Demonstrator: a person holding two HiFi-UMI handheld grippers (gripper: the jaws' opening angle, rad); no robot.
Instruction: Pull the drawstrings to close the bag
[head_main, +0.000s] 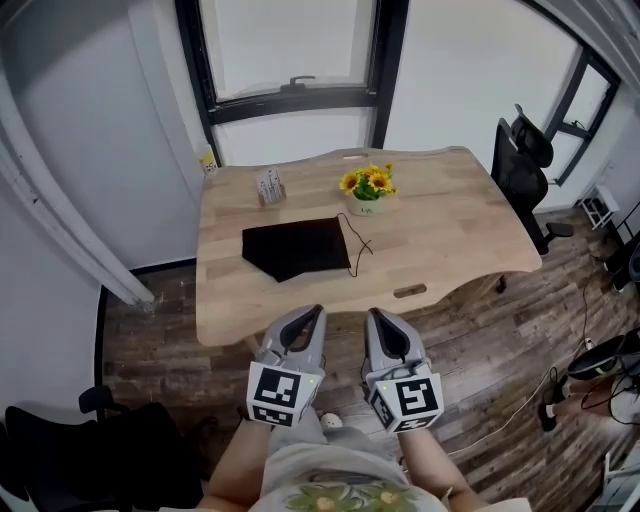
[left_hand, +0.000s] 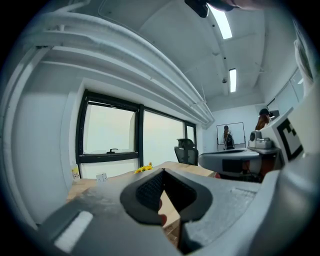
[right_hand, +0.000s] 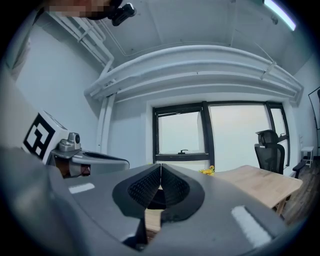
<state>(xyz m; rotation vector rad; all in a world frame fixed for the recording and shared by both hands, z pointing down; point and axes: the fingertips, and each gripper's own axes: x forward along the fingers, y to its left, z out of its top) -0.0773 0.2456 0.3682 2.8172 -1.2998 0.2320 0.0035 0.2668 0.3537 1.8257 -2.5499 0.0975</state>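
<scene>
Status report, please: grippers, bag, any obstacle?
Left gripper and right gripper shut, empty, short of table. Bag flat, strings loose. Flowers behind bag, nothing blocking.

Office room, wooden desk (head_main: 450, 230), black swivel chair (head_main: 522, 170), large window (head_main: 290, 50), ceiling strip lights (left_hand: 232, 80)

No word, number or brand can be read anywhere. The only signs are coded patterns, not letters. A black-and-white square marker (head_main: 277, 392) sits on the grey cube of the left gripper (head_main: 316, 311), at 7 o'clock in the head view. A matching square marker (head_main: 412, 397) sits on the cube of the right gripper (head_main: 373, 313), at 5 o'clock. A small pale card holder (head_main: 270, 187) stands at 11 o'clock on the light wooden table (head_main: 450, 230). It may carry print, but it is too small to tell. A small yellow tag (head_main: 208, 163) on the white wall (head_main: 100, 120) beyond that corner is equally illegible.
</scene>
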